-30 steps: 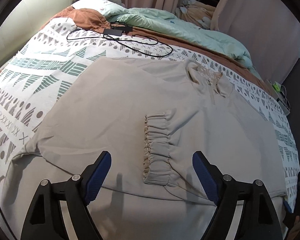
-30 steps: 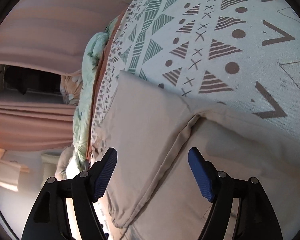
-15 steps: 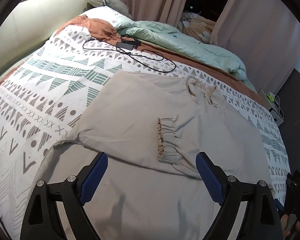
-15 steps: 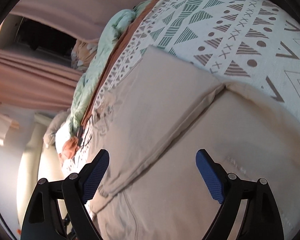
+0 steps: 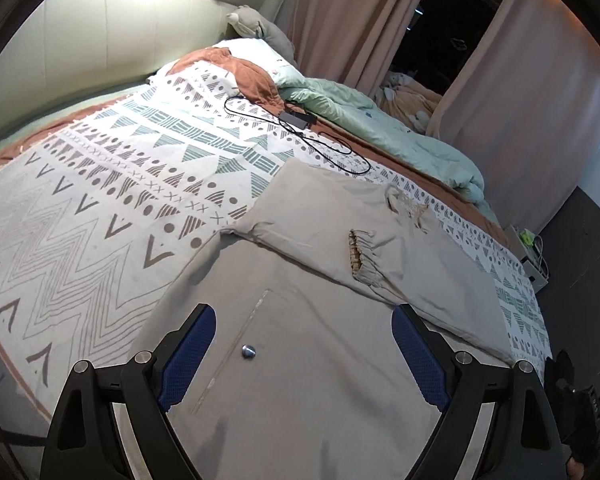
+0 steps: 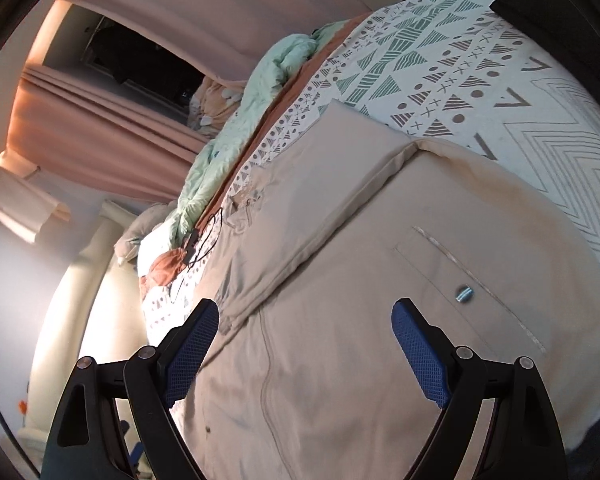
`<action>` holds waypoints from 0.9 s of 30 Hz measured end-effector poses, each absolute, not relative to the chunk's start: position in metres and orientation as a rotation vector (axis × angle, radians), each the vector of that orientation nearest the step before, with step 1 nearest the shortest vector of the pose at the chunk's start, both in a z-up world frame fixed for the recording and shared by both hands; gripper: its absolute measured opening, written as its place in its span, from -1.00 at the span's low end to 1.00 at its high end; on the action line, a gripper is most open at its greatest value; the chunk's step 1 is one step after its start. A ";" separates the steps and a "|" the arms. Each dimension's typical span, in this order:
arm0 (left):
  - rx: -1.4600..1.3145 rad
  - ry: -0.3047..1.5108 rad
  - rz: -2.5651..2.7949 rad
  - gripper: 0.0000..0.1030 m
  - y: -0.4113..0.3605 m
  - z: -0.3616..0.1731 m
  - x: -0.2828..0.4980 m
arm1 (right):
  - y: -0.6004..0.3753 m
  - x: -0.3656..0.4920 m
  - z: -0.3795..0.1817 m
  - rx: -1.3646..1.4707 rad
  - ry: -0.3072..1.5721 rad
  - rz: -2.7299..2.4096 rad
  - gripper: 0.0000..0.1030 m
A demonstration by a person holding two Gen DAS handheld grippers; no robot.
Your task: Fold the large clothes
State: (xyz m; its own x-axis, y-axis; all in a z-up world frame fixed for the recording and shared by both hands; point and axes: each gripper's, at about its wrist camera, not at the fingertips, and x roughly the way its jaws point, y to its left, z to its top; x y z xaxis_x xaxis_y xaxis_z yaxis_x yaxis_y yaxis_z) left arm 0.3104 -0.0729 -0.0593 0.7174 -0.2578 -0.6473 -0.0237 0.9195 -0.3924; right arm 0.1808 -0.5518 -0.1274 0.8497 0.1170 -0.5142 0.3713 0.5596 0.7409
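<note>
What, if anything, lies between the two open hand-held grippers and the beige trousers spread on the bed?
Nothing visible. The left hand-held gripper and right hand-held gripper both hover open directly over the beige cotton trousers; the black charger cable lies beyond them.

Both views pulled back from garment [image 5: 324, 360] over last second. Left hand-held gripper [image 5: 300, 354]: more patterned bedspread [image 5: 100, 216] visible; pocket snap [image 5: 248, 351] now in frame. Right hand-held gripper [image 6: 304, 354]: pocket snap [image 6: 464, 293], zipper seam [image 6: 266, 380] appeared. Jaw spread unchanged.
</note>
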 end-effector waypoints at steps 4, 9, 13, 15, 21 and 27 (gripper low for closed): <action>-0.425 0.767 -0.114 0.75 -0.050 -0.064 0.281 | -0.549 0.149 -0.128 0.986 0.530 -0.145 0.73; -0.475 0.786 -0.088 0.75 -0.022 -0.074 0.249 | -0.548 0.109 -0.129 1.008 0.511 -0.138 0.73; -0.511 0.795 -0.087 0.75 0.000 -0.080 0.223 | -0.548 0.077 -0.125 1.001 0.498 -0.147 0.73; -0.526 0.796 -0.088 0.75 0.011 -0.081 0.210 | -0.547 0.062 -0.124 0.994 0.497 -0.151 0.73; -0.512 0.780 -0.107 0.75 0.039 -0.077 0.176 | -0.550 0.013 -0.121 0.940 0.505 -0.158 0.73; -0.540 0.777 -0.135 0.75 0.065 -0.078 0.148 | -0.555 -0.033 -0.111 0.901 0.498 -0.183 0.73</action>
State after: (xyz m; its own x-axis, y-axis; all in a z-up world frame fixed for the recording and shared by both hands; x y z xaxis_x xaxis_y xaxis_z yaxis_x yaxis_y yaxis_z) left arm 0.1478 0.0646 -0.0782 0.7120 -0.3100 -0.6301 -0.0785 0.8565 -0.5101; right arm -0.0330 -0.5550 -0.1112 0.8716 0.0531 -0.4874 0.3561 0.6147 0.7038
